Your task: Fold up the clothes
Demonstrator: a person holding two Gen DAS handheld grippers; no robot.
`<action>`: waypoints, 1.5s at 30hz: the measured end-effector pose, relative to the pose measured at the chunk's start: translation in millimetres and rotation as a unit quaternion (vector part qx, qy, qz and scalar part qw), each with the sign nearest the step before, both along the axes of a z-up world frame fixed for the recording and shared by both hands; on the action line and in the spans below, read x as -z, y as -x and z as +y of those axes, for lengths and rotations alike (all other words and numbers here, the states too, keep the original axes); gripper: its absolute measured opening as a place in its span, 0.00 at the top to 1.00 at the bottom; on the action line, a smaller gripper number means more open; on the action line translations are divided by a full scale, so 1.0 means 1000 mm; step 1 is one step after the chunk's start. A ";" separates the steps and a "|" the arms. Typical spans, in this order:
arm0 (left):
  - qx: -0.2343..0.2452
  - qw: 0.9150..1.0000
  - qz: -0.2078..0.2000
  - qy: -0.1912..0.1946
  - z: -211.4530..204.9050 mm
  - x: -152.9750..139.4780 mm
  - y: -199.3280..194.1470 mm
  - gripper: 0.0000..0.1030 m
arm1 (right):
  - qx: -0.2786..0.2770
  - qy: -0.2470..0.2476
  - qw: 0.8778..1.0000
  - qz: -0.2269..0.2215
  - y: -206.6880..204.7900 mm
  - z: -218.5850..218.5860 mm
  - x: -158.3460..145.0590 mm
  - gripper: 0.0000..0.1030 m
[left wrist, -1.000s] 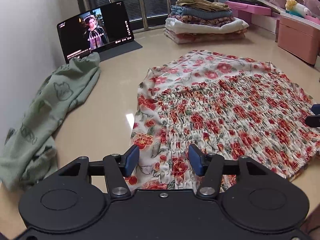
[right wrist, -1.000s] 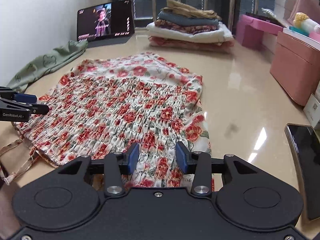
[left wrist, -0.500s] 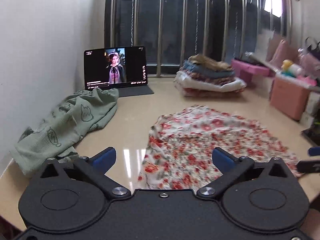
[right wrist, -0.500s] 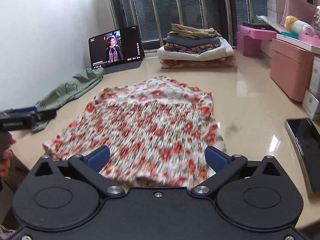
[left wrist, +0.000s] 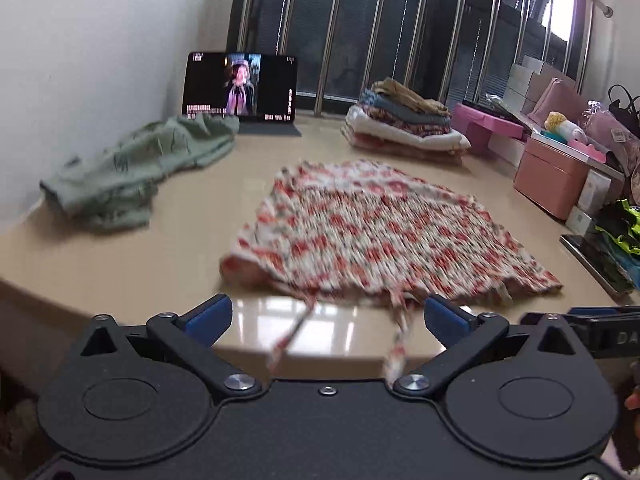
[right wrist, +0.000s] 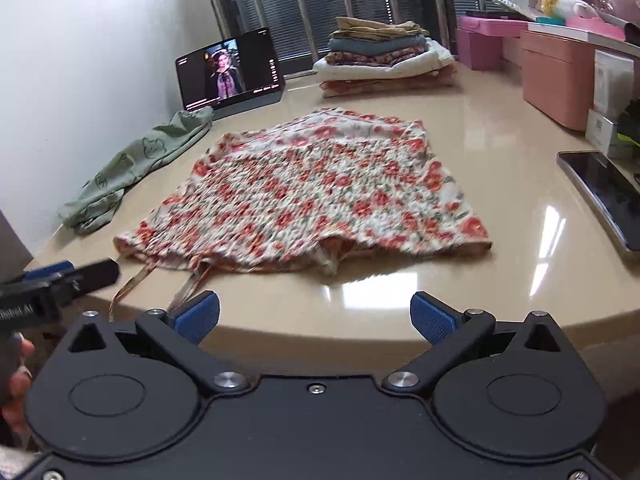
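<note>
**A:** Along the wall on your left lies the green garment (right wrist: 136, 168), crumpled and not folded at all, as far as I can judge. That one is left for you.

**B:** And the middle of the table (right wrist: 500, 184)?

**A:** You have the floral top (right wrist: 320, 188) lying flat there, doubled over on itself, its near edge close to the table's front edge. Its thin straps (left wrist: 296, 332) trail off that edge toward you. It looks partly folded to me; you probably need at least one more fold, and those straps tucked in.

**B:** What are your grippers doing?

**A:** Your left gripper (left wrist: 326, 318) has its fingers spread wide with nothing clamped; the straps hang in the gap, but the pads do not press them. Your right gripper (right wrist: 316, 318) is spread just as wide and empty, hovering short of the table's front edge, apart from the cloth.

**B:** Anything finished?

**A:** At the back, right of the tablet (right wrist: 230, 72), you have a stack of folded clothes (right wrist: 384, 56), so several pieces look done. Farther right sit the pink boxes (right wrist: 556, 68) and a phone (right wrist: 600, 192), clear of your work.
</note>
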State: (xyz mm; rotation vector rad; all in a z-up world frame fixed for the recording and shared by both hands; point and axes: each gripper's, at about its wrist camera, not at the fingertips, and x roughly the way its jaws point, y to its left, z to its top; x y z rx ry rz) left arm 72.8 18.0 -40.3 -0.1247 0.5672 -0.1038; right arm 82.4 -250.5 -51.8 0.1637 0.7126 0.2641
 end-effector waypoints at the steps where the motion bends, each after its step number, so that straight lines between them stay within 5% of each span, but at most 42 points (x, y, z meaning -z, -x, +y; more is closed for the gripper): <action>1: 0.002 1.000 0.002 0.001 0.000 0.000 0.000 0.00 | -0.004 0.000 1.000 0.001 0.001 0.002 0.001 0.00; 45: -0.002 1.000 0.013 -0.014 0.000 0.008 -0.001 0.00 | -0.014 0.017 0.999 0.025 -0.004 0.018 0.012 0.00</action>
